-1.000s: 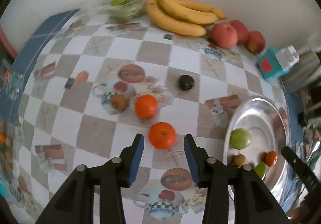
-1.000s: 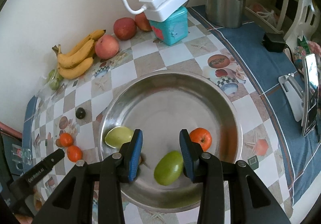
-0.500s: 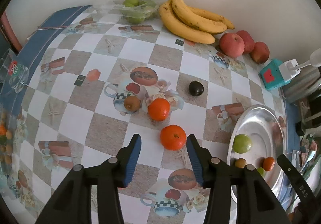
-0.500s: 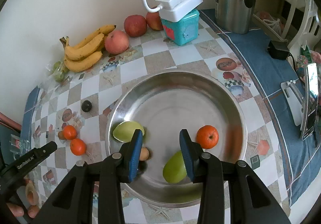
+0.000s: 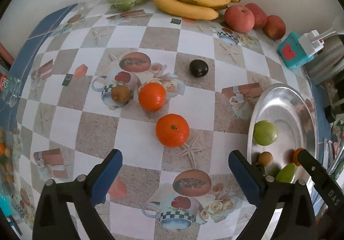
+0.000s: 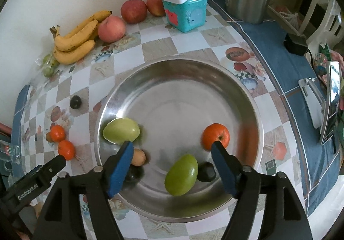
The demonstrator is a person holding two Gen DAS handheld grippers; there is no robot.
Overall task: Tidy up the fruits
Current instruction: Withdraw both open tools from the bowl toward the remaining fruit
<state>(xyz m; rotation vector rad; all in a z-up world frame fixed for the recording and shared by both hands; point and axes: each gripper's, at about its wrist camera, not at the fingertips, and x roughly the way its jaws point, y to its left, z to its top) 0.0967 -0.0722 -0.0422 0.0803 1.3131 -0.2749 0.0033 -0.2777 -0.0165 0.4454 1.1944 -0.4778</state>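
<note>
1. While its jaws spread wide and empty, the left tool (image 5: 175, 172) hangs over the nearest orange (image 5: 172, 130) on the surface (image 5: 133, 33).
2. Beside it, the right tool (image 6: 172, 159) is opening above the bowl (image 6: 247, 94), gripping nothing; a green fruit (image 6: 181, 174) lies between its jaws.
3. Several fruits already sit in the bowl.
4. Farther off, a second orange (image 5: 152, 96), a plum (image 5: 198, 68), bananas (image 5: 189, 3) and apples (image 5: 239, 18) seemingly remain to gather.

Steel pan (image 6: 247, 98) on the counter has two green fruits (image 6: 181, 174), one orange (image 6: 216, 135), a small tan fruit (image 6: 138, 157) and a dark one (image 6: 206, 172) in it. Two more oranges (image 5: 172, 130) and a dark plum (image 5: 198, 68) sit loose beside it.
</note>
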